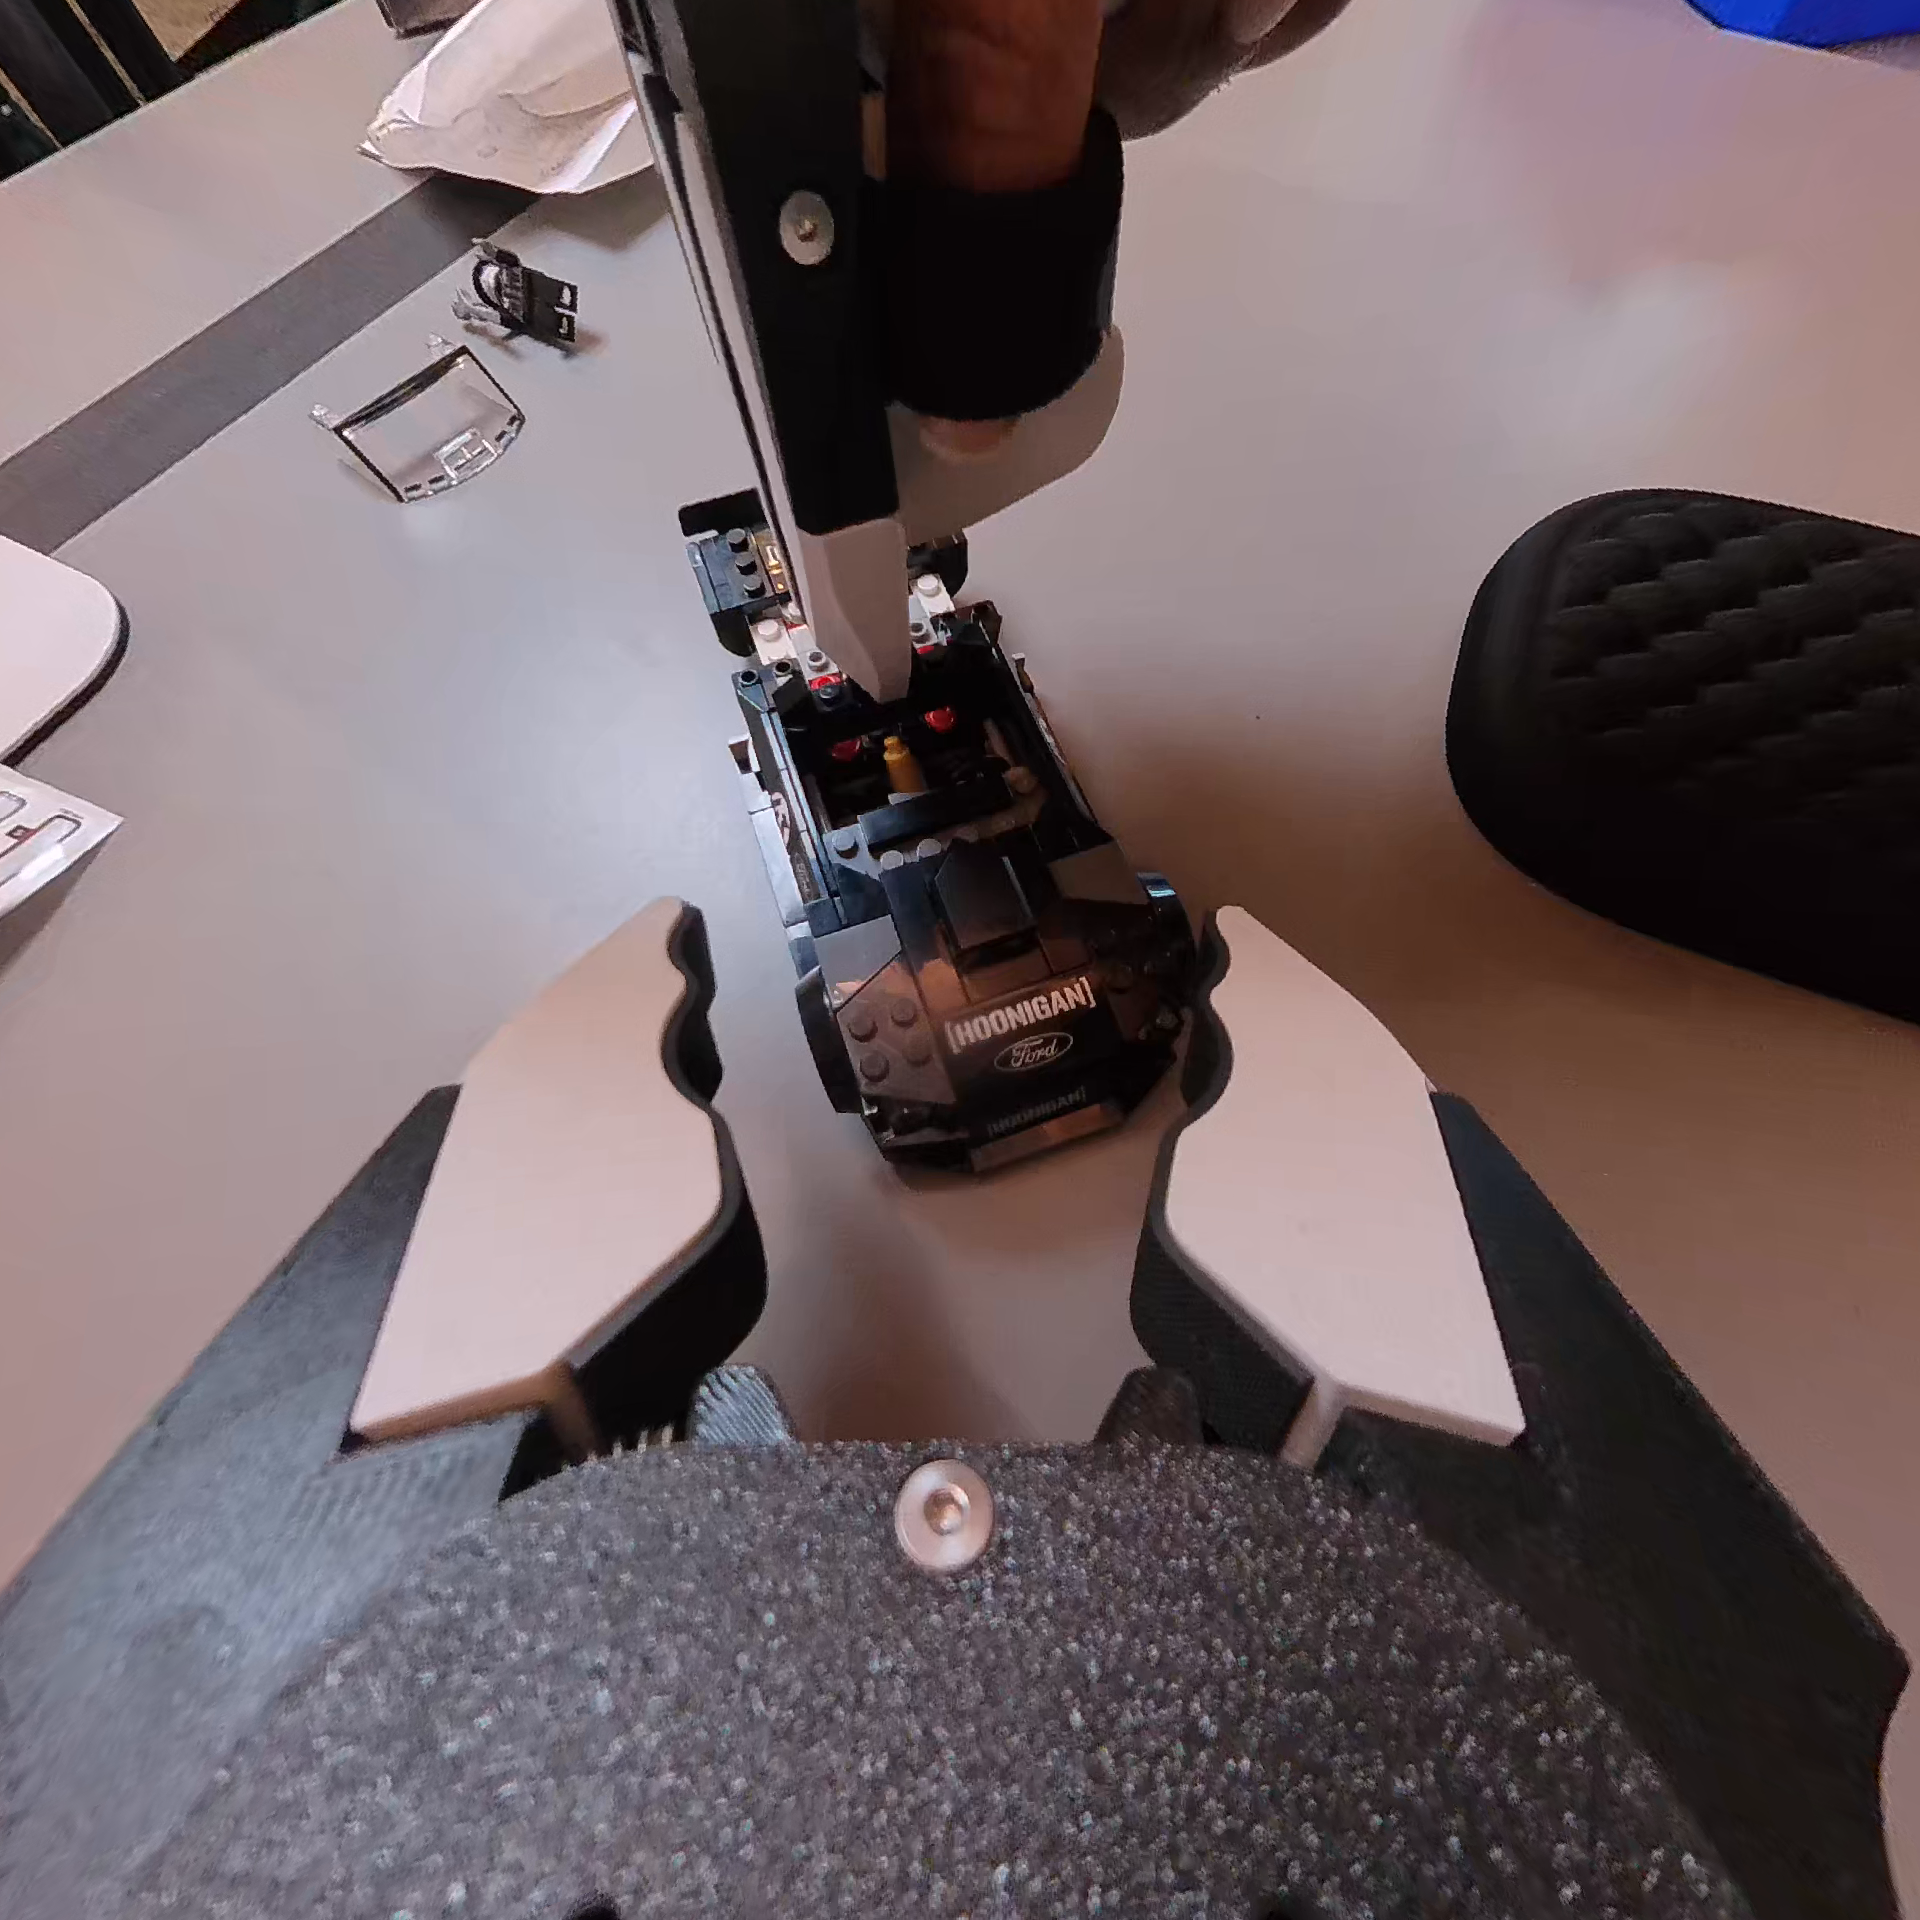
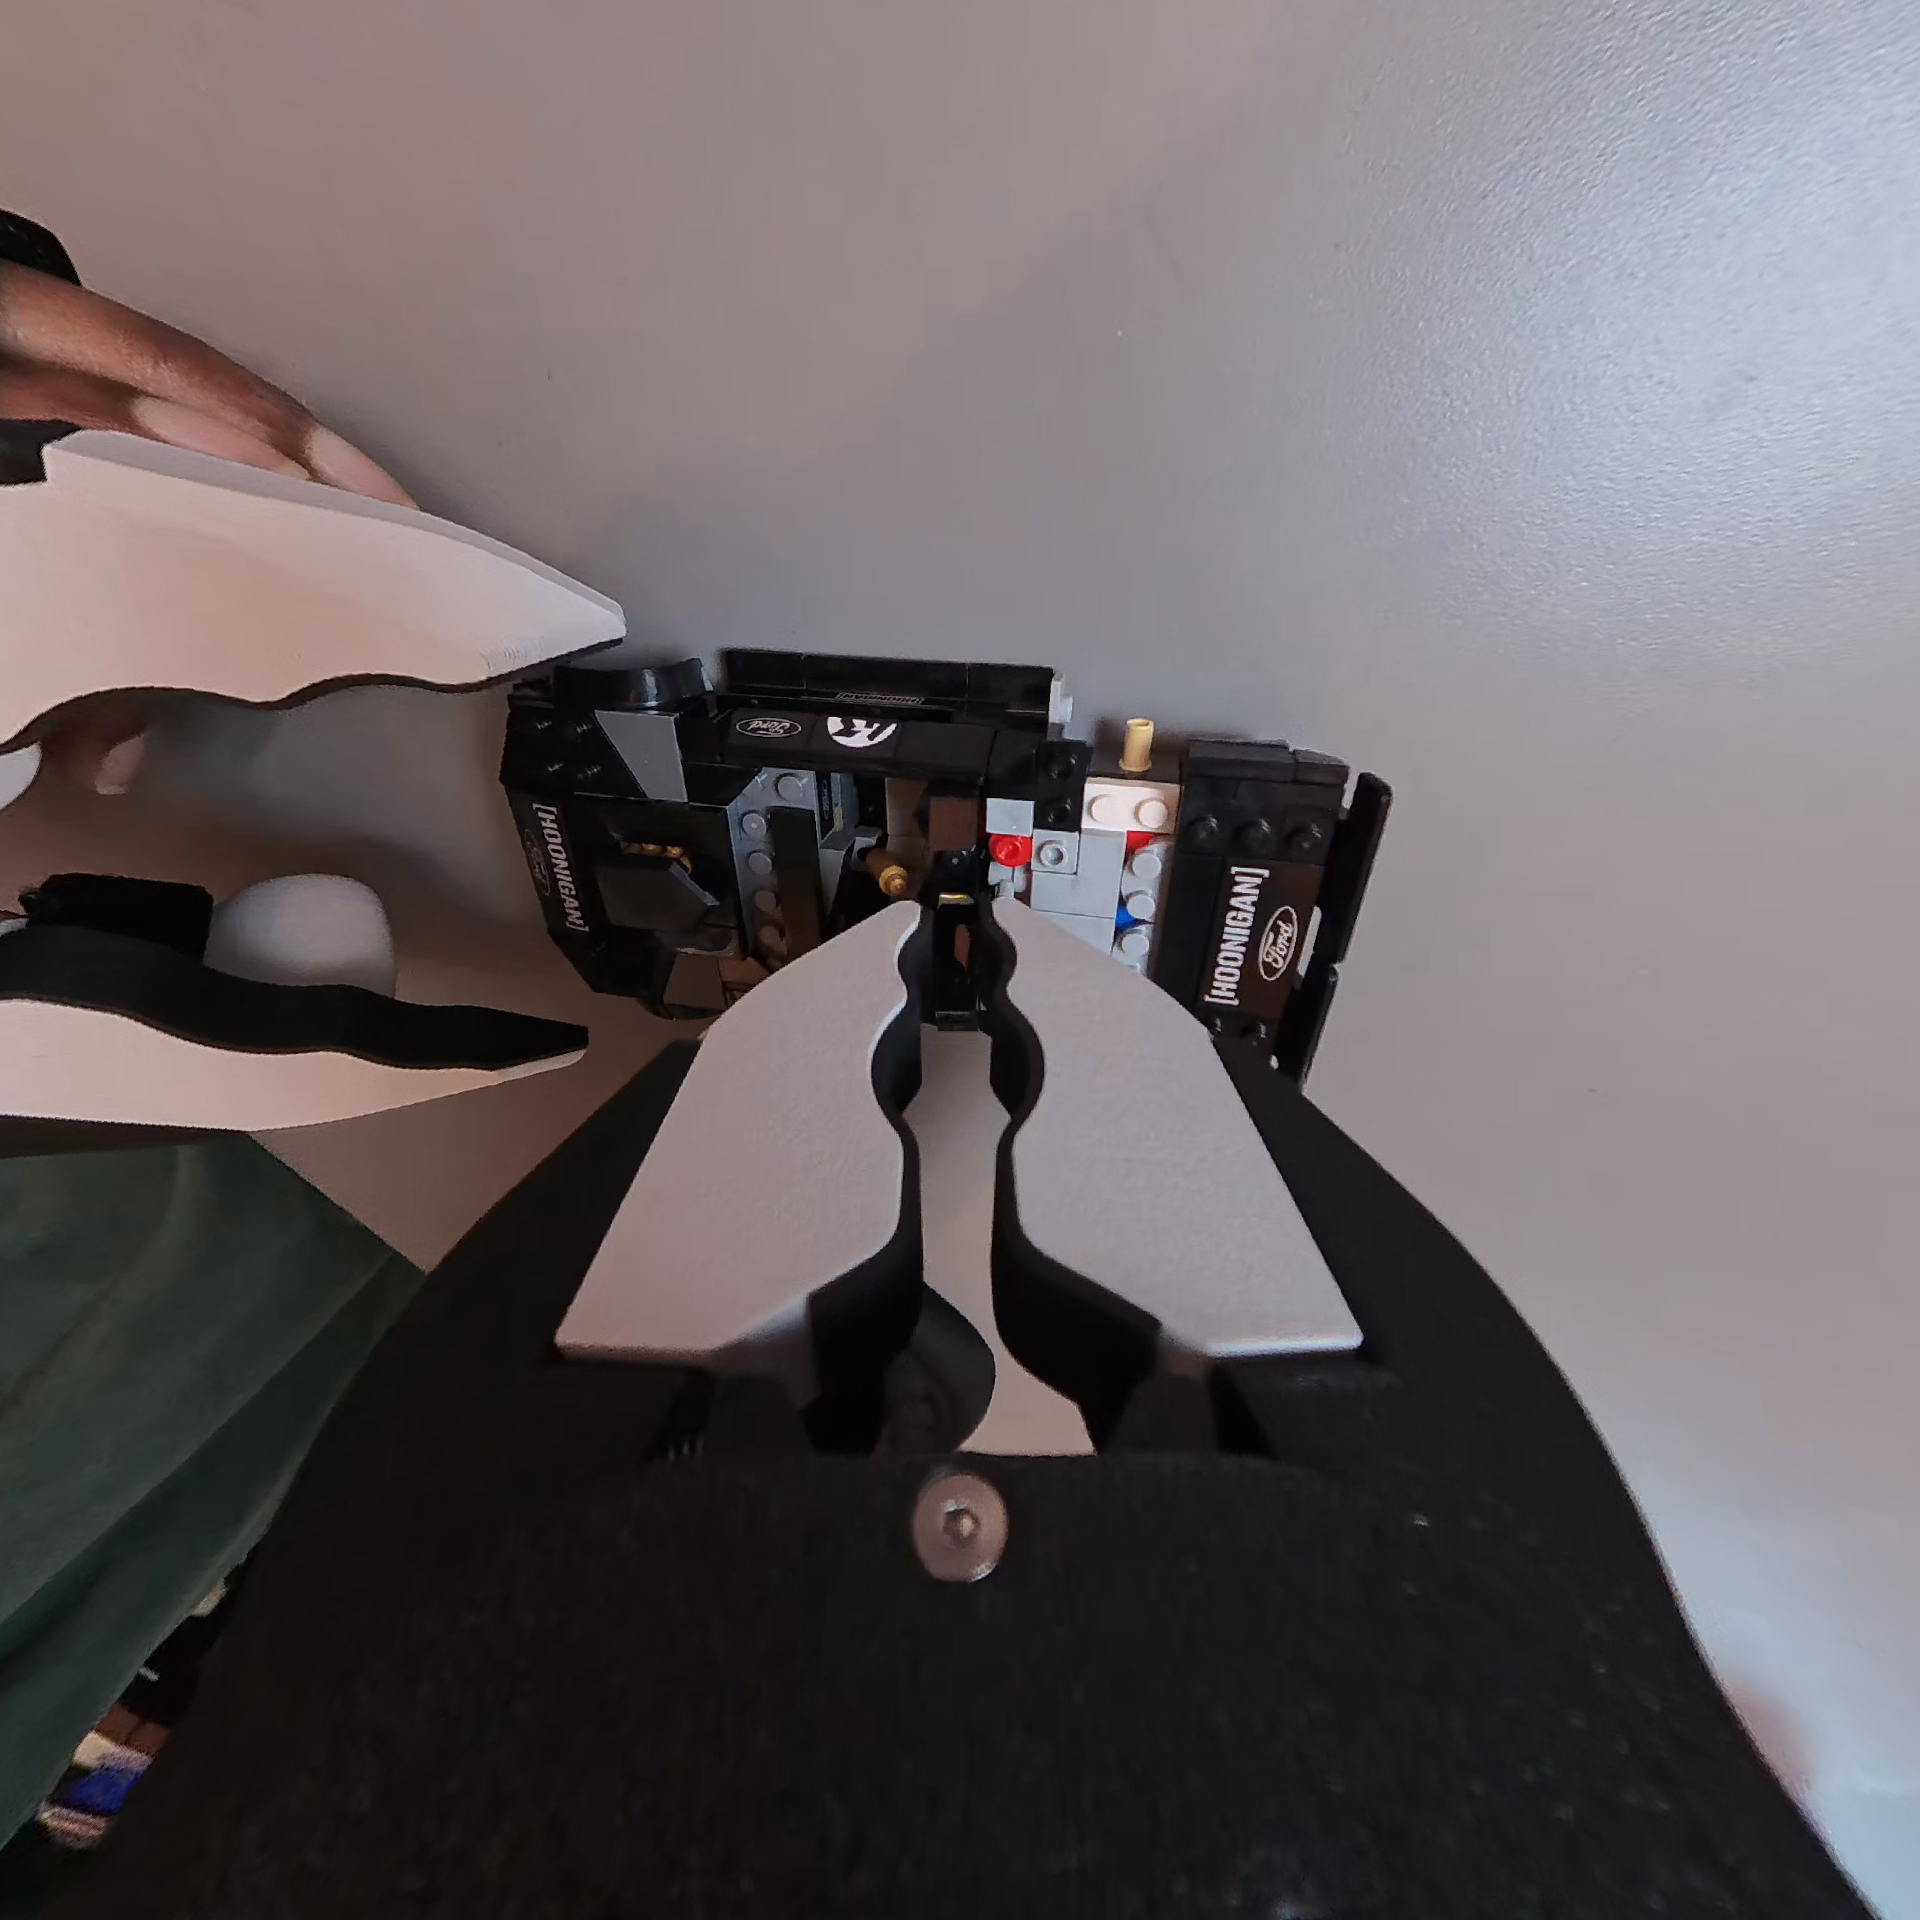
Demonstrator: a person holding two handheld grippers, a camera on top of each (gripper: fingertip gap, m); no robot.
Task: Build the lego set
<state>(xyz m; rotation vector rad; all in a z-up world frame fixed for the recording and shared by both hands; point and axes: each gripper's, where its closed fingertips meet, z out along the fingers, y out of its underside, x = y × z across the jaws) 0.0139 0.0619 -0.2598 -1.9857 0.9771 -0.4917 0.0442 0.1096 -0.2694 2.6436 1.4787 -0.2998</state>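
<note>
Bare table point(image 1: 1299, 364) on every side of the car point(image 1: 935, 914), which sits just ahead of the left gripper point(image 1: 951, 966), nose between its fingertips. To the right of that gripper, near the car, a black padded rest point(image 1: 1704, 748) narrowing the room on that side. To the left and farther ahead, well apart from the car: a clear windscreen piece point(image 1: 426, 431), a small black sub-assembly point(image 1: 525, 296), a crumpled bag point(image 1: 509, 114), a dark strip in the tabletop point(image 1: 208, 416), and at the left border a sheet point(image 1: 42, 842). Beyond the car, open surface.

Left gripper wide open, gripping nothing, fingers flanking the car's nose; right fingertip seemingly touching or just beside the front corner, left fingertip apart from it.

Right gripper point(image 2: 958, 906) reaching straight down into the open cockpit, seen in the left wrist view as a tall shape with a hand point(image 1: 997, 94) on it. Nearly closed, a narrow gap left, with a slim black piece point(image 2: 954, 961) between the fingertips; firmness of the hold not clear. Tips among the red studs point(image 1: 940, 719) and a tan lever point(image 1: 902, 767) inside the cockpit. Ahead of the right gripper, past the car, only clear tabletop; left gripper point(image 2: 603, 831) close at its left side.
</note>
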